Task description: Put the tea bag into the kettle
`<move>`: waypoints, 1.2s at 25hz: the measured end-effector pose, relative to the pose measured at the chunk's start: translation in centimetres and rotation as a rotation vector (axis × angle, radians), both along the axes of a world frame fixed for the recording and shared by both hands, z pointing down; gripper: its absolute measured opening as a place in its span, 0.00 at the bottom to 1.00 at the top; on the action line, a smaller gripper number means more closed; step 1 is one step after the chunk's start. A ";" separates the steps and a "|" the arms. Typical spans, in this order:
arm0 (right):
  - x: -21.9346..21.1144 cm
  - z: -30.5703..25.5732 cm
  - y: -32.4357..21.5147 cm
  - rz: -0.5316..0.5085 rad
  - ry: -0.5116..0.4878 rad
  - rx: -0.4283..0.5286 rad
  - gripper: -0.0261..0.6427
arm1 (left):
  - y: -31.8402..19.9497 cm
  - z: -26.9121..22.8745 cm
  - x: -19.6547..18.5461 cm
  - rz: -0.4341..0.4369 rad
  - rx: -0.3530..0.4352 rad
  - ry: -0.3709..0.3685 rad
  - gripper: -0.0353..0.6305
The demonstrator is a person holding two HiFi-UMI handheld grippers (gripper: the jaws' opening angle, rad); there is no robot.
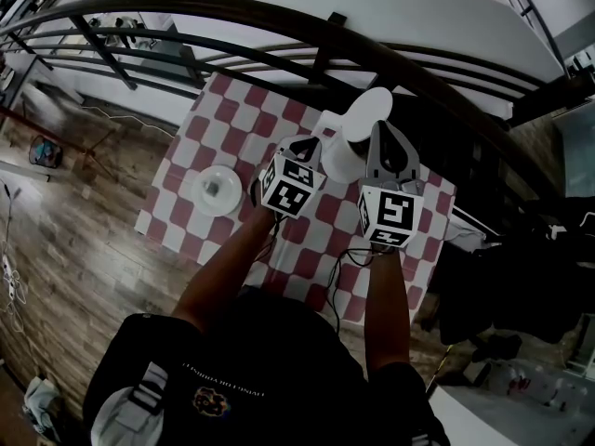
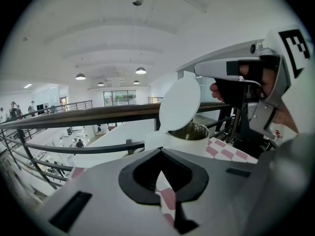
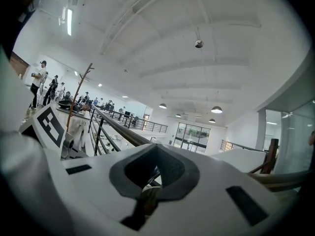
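Note:
The white kettle [image 1: 346, 161] stands on the red and white checked table [image 1: 209, 124] with its lid [image 1: 370, 110] flipped up; its steel mouth [image 2: 191, 131] shows in the left gripper view. No tea bag is visible in any view. My right gripper [image 1: 383, 136] hangs level just above the kettle's mouth with its jaws shut [image 3: 155, 173]; a brownish patch shows through the seam and I cannot identify it. My left gripper [image 1: 305, 147] sits just left of the kettle, tilted down over the cloth, its jaws [image 2: 162, 173] together and nothing between them.
A white saucer [image 1: 216, 190] with a small thing at its centre lies on the table's left part. A dark curved railing [image 1: 279, 17] runs right behind the table, with a drop to a lower floor beyond. Dark bags sit at the right [image 1: 493, 286].

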State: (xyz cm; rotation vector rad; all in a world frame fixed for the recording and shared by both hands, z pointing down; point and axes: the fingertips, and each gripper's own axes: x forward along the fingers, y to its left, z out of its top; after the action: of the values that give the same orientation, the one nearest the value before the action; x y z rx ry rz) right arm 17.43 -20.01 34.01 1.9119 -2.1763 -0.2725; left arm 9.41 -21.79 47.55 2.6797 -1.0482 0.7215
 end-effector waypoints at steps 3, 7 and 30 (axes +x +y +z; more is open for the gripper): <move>0.1 0.2 -0.3 -0.001 -0.001 -0.010 0.05 | -0.2 0.0 0.0 -0.003 -0.001 0.000 0.05; 0.6 1.0 -0.5 0.015 -0.023 -0.028 0.05 | -0.3 0.0 -0.1 -0.005 0.002 0.000 0.05; 7.9 9.1 2.1 0.204 -0.241 -0.184 0.05 | 0.6 0.6 0.8 0.036 -0.003 -0.020 0.05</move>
State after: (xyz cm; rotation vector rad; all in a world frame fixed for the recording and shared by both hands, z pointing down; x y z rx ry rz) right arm 25.33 -17.89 43.07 2.1295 -2.0372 0.1974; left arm 10.24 -21.20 48.18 2.7008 -1.0052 0.7567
